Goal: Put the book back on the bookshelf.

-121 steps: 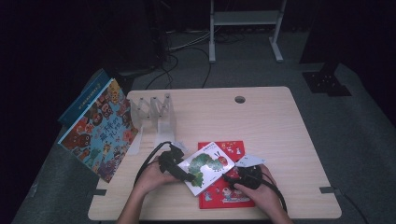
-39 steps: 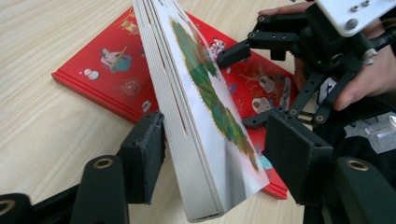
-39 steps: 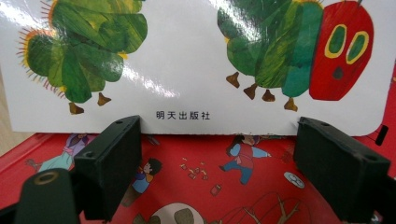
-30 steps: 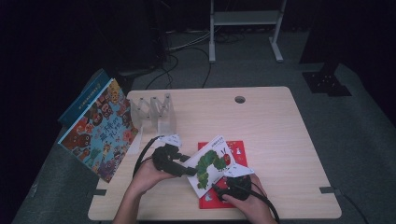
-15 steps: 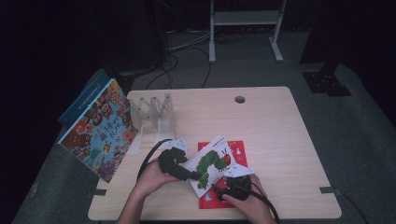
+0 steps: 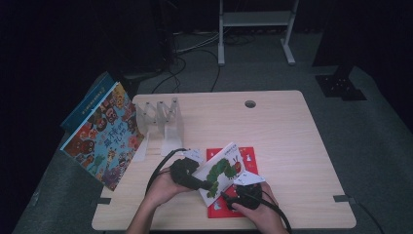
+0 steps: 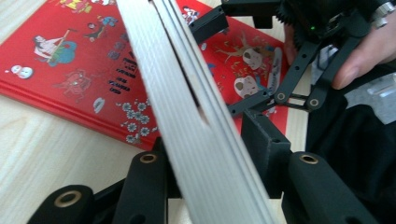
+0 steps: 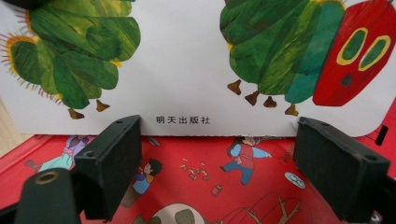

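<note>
A white caterpillar picture book [image 6: 221, 169] lies tilted on top of a red picture book [image 6: 245, 155] near the table's front edge. My left gripper [image 6: 207, 185] grips the white book's left edge. In the left gripper view its jaws have just been closing, and they now press on the stacked page edges [image 7: 196, 116] of the white book, above the red book [image 7: 79, 70]. My right gripper [image 6: 226, 197] sits at the white book's near edge. In the right gripper view the right gripper [image 8: 219, 135] stands open, nothing between its pads. There the caterpillar book [image 8: 187, 84] hangs raised over the red book [image 8: 210, 182].
A large colourful picture book [image 6: 104, 136] leans at the table's left edge beside a clear folding book rack [image 6: 160, 119]. A cable hole [image 6: 250, 104] is at the back of the table [image 6: 302, 146]. Cables and a white stand [image 6: 255, 19] are on the floor behind.
My left gripper has shifted a little to the right and nearer along the white book's edge, its jaws closing on it. The right gripper has kept still.
</note>
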Demonstrator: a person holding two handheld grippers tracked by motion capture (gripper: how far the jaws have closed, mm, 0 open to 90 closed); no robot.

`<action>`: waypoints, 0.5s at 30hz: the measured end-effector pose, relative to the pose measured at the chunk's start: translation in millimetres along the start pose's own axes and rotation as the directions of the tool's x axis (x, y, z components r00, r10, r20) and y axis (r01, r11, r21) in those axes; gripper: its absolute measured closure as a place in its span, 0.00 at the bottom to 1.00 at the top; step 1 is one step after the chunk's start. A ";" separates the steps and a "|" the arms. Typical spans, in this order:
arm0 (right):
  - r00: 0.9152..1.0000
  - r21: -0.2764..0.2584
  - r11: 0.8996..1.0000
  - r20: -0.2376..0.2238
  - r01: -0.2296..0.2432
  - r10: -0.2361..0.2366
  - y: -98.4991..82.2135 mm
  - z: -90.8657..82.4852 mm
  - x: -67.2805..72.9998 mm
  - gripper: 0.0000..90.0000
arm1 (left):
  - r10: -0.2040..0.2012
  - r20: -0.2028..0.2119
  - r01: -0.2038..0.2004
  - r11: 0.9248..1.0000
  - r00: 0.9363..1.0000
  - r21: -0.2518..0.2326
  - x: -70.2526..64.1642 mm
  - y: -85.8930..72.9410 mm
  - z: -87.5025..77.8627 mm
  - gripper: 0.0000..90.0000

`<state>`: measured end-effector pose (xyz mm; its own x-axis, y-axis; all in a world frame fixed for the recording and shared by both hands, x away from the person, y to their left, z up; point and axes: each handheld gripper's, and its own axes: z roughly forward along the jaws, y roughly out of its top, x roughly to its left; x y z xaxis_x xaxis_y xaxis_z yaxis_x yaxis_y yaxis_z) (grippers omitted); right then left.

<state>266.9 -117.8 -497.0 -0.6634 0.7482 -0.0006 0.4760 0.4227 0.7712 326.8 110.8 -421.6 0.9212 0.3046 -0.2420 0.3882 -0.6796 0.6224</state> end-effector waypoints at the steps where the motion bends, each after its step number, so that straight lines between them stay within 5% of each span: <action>1: 1.000 0.000 1.000 -0.001 0.000 0.000 0.0 0.0 0.0 0.16 | 0.003 -0.006 -0.003 1.000 1.000 0.004 -0.2 0.8 -0.7 0.71; 9: 1.000 0.012 1.000 -0.011 0.001 0.000 1.4 -0.6 -0.6 0.18 | 0.024 -0.119 -0.029 0.999 0.993 -0.044 3.5 1.7 -13.0 0.83; 15: 1.000 0.021 1.000 -0.016 0.005 -0.005 1.7 -1.4 -3.0 0.18 | 0.020 -0.095 -0.026 0.998 0.995 -0.066 6.7 -1.9 -13.5 0.82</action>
<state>268.9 -120.0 -494.7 -0.6747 0.7380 0.0055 0.4846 0.4373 0.7576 331.9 123.1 -414.4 0.9222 0.3531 -0.1574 0.3613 -0.6423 0.6760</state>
